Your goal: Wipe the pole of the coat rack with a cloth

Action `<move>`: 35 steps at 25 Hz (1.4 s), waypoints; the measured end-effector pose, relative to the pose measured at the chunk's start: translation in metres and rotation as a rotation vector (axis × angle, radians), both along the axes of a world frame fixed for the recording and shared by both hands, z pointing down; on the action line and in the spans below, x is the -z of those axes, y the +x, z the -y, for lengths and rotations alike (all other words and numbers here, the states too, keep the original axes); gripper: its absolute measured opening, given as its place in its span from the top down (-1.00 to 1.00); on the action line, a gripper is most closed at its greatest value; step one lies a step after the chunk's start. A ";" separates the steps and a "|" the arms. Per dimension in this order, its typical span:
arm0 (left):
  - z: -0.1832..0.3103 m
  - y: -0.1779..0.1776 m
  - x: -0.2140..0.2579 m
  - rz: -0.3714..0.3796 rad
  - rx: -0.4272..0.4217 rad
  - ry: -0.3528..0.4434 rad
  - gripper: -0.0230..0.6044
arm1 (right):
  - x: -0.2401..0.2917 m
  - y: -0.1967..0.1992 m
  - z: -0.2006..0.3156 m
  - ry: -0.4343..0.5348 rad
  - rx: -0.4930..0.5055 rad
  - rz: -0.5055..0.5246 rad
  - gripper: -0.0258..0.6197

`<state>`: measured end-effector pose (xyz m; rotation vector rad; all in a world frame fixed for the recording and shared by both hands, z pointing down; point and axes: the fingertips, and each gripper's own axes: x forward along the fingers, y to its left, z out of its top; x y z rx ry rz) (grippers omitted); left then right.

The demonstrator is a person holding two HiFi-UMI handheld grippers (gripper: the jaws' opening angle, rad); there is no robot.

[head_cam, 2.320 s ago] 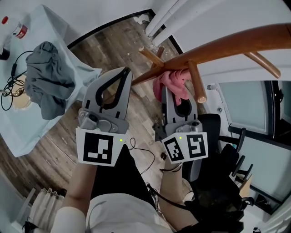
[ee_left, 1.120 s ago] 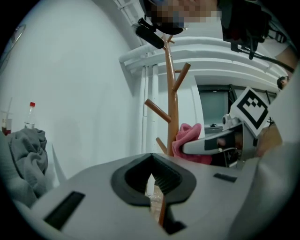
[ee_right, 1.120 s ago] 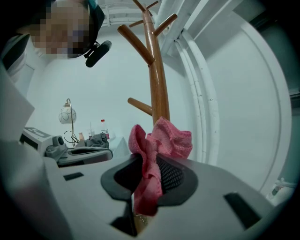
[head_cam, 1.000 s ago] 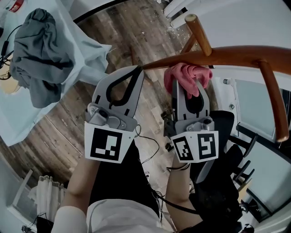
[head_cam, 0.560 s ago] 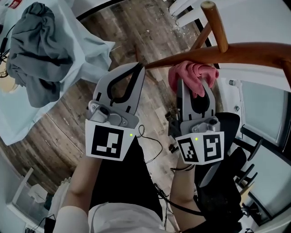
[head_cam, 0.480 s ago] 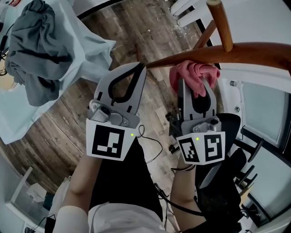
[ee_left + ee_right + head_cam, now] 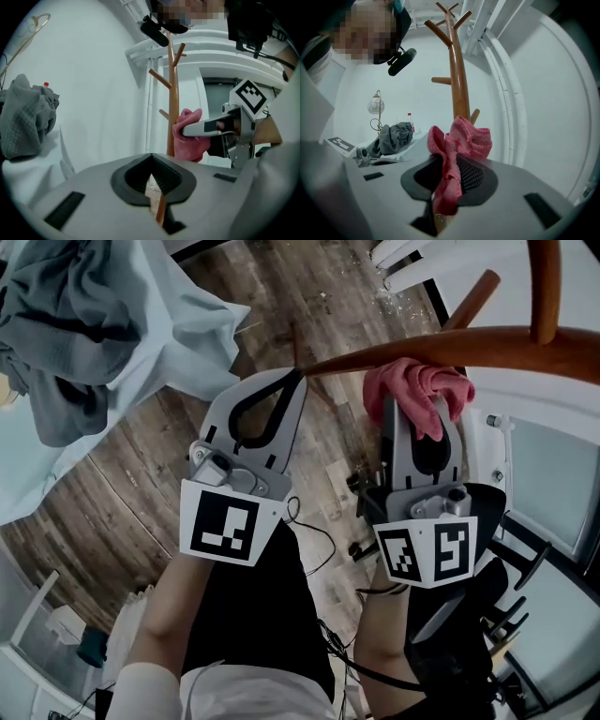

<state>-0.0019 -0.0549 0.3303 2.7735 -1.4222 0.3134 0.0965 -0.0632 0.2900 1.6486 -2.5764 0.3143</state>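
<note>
The brown wooden pole of the coat rack crosses the head view; it stands upright in the left gripper view and the right gripper view. My right gripper is shut on a pink cloth, which is bunched against the pole. From the left gripper view the cloth sits beside the pole. My left gripper is shut and empty, its tips at the pole's lower part.
A grey garment lies on a table under a pale blue sheet at the left. Side pegs stick out of the pole. A black chair stands at the lower right, and a cable lies on the wood floor.
In the head view the right gripper and cloth have shifted right along the pole. The table and garment have slid toward the upper left. The left gripper stays at the pole.
</note>
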 end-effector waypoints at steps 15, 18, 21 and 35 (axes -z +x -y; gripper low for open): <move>0.031 -0.006 -0.077 0.048 -0.063 0.067 0.89 | -0.050 0.001 0.009 0.141 -0.020 0.031 0.63; 0.037 -0.006 -0.094 0.036 -0.076 0.079 0.89 | -0.058 0.000 0.009 0.175 -0.031 0.030 0.63; 0.043 -0.005 -0.111 0.012 -0.092 0.090 0.89 | -0.064 -0.002 0.009 0.213 -0.032 0.021 0.63; 0.060 0.008 -0.199 -0.016 -0.172 0.219 0.89 | -0.136 -0.011 0.007 0.408 -0.003 0.014 0.63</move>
